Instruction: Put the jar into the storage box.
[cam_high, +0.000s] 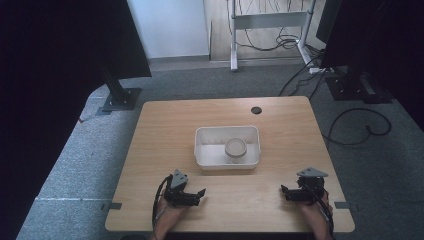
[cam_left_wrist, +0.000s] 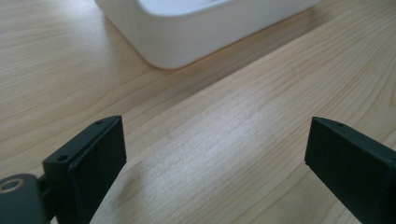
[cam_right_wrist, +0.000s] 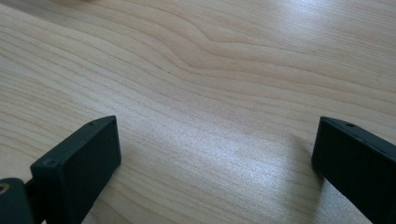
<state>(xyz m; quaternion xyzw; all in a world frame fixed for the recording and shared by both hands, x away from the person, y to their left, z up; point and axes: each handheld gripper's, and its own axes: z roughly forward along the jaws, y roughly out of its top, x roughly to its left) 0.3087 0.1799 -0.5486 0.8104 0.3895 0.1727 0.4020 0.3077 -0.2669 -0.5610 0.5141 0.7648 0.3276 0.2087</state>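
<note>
From the high view, a wooden desk (cam_high: 165, 125) carries a white tub (cam_high: 202, 150) near its middle, and a round jar (cam_high: 235, 150) with a pale lid stands inside the tub, toward its right half. The person's two hands come in at the near edge. The left gripper (cam_high: 200, 192) lies low over the desk at the near left, pointing inward to the right, well apart from the tub. The right gripper (cam_high: 284, 190) sits at the near right, pointing inward to the left, with a grey three-cornered plate on top.

The left gripper view adds what the high view cannot resolve: the left gripper (cam_left_wrist: 215, 154) has its jaws spread wide with nothing between them except bare wood, and a rounded corner of the white tub (cam_left_wrist: 187, 37) shows ahead at the top. The jar is hidden there.

The right gripper view shows the right gripper (cam_right_wrist: 217, 158) with its jaws likewise released and wide apart, empty, above plain wood grain of the desk (cam_right_wrist: 210, 70).
</note>
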